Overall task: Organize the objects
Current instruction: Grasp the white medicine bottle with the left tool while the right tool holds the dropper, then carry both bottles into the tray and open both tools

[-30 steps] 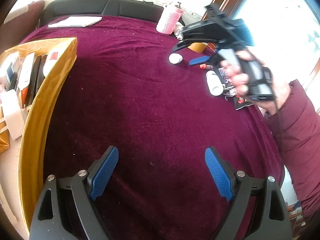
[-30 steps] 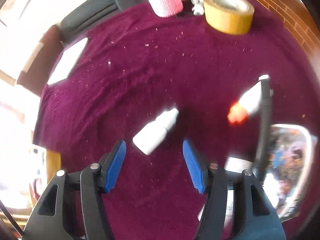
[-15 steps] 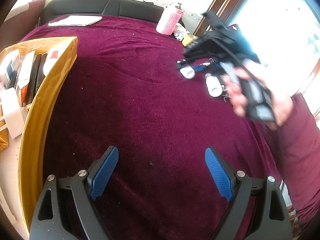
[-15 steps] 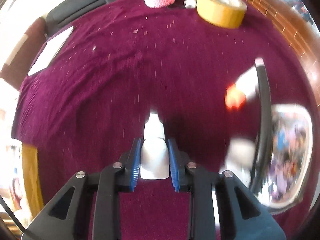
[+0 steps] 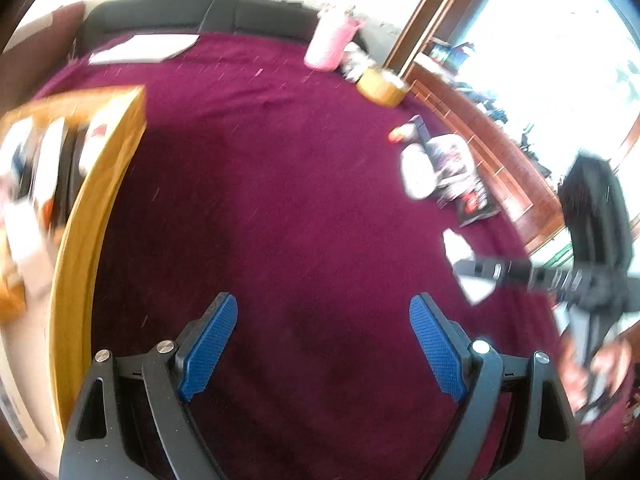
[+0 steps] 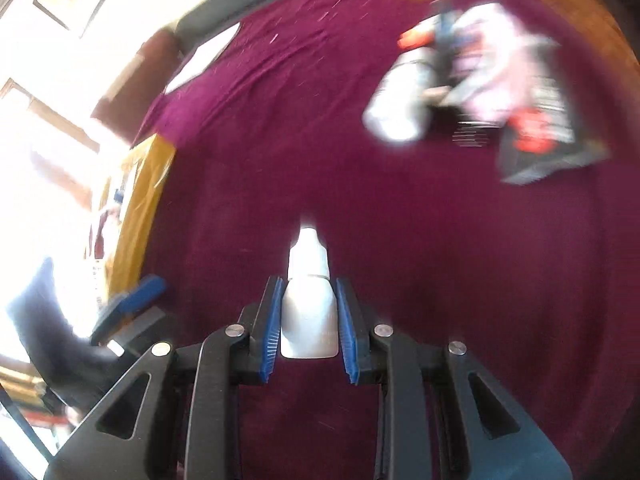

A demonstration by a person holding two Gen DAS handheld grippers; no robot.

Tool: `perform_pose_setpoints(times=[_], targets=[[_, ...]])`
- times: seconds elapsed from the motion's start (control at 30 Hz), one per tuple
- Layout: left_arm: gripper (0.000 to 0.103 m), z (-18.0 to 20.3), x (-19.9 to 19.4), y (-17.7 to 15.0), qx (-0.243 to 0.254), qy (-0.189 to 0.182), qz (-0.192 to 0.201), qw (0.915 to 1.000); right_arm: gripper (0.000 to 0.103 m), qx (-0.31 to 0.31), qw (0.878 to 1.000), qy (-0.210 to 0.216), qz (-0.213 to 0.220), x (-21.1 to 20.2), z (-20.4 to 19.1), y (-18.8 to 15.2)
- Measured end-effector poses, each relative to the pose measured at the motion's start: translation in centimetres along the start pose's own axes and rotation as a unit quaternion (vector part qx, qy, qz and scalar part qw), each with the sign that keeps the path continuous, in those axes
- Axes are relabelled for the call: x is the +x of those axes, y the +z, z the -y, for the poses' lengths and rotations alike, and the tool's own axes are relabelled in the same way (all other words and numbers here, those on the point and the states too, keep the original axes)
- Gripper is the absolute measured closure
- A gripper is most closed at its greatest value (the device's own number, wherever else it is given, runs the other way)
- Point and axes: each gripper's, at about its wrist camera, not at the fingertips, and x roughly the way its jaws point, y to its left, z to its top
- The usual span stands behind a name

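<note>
My right gripper (image 6: 308,312) is shut on a small white dropper bottle (image 6: 308,300), nozzle pointing forward, held above the maroon cloth (image 6: 400,240). In the left wrist view the same bottle (image 5: 466,268) shows at the right, in the right gripper (image 5: 472,276). My left gripper (image 5: 324,344) is open and empty over the cloth (image 5: 280,200). The yellow box (image 5: 96,200) with packed items stands at the left; it also shows in the right wrist view (image 6: 140,208).
A white bottle (image 6: 400,96), a red-capped tube (image 6: 416,38) and printed packets (image 6: 528,120) lie at the far right. A tape roll (image 5: 380,86) and a pink roll (image 5: 330,46) stand at the back. White paper (image 5: 144,48) lies far left.
My right gripper closed on the white dropper bottle, lifted it and carried it back toward the near side. The left gripper stayed open and shifted slightly.
</note>
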Motion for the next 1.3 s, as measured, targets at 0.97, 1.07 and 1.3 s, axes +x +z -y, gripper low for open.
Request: perform_pose_setpoints(times=[0.97,1.07,1.3], targets=[[0.035,11.9,19.3,11.0,0.14,0.08,-0.038,0.9862,0.079,0.037,0.997,0.017,0.069,-2.5,8.1,-1.8],[0.07,12.8,18.7,10.4,0.16,0.083,-0.041,0.9828,0.079,0.031,0.997,0.009,0.068,-2.3,7.7,-1.6],[0.075,10.8,14.1,9.1,0.13,0.066,-0.028,0.989,0.079,0.012,0.997,-0.029,0.066,-1.6,6.0,-0.9]])
